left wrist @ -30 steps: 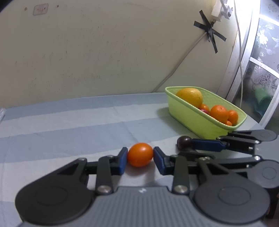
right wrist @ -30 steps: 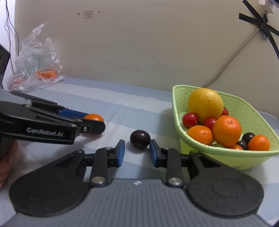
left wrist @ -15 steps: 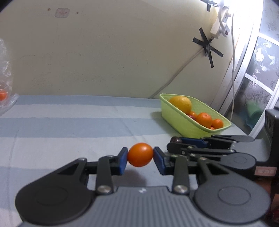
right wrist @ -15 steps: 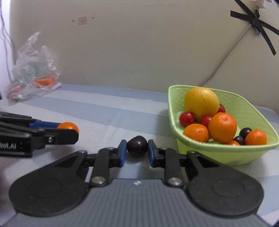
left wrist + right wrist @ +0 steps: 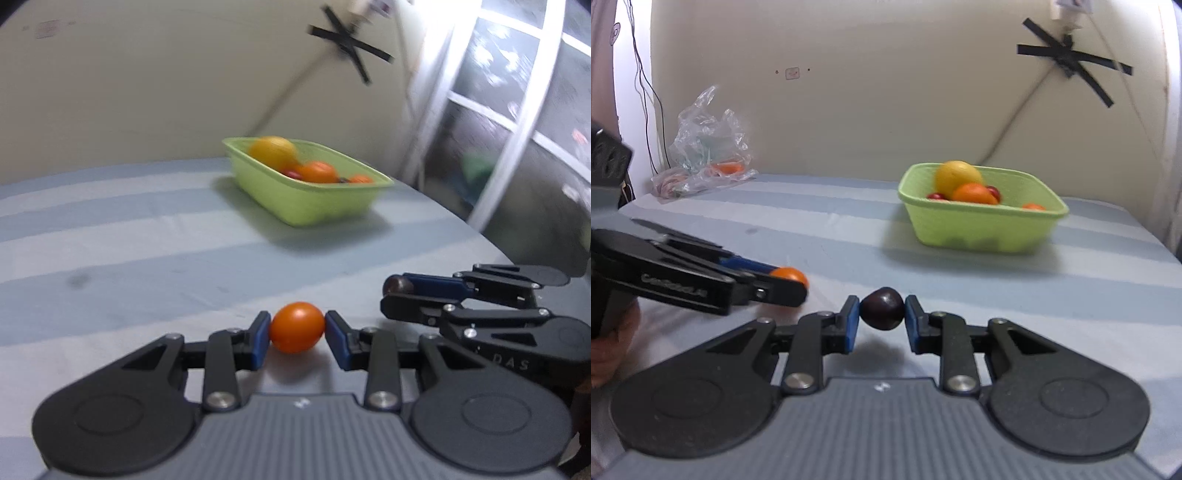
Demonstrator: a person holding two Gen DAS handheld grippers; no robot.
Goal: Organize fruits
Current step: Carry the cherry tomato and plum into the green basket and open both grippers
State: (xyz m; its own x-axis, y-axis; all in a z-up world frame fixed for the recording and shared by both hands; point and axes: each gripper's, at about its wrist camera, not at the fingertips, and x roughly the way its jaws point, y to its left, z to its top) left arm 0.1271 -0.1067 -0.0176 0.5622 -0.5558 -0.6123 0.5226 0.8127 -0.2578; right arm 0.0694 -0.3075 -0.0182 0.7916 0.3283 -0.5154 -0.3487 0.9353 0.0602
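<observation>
My left gripper is shut on a small orange fruit and holds it above the striped tablecloth. My right gripper is shut on a dark purple fruit, also lifted. Each gripper shows in the other's view: the right one with the dark fruit at the lower right, the left one with the orange fruit at the left. A light green basket stands further back on the table and holds a yellow citrus, oranges and small red and dark fruits.
A crumpled clear plastic bag with something orange inside lies at the table's back left by the wall. A cable taped with black tape runs down the wall behind the basket. A window frame is to the right, past the table's edge.
The right gripper shut on the dark fruit. Both grippers lifted their fruits and pulled back, so the basket now looks further away.
</observation>
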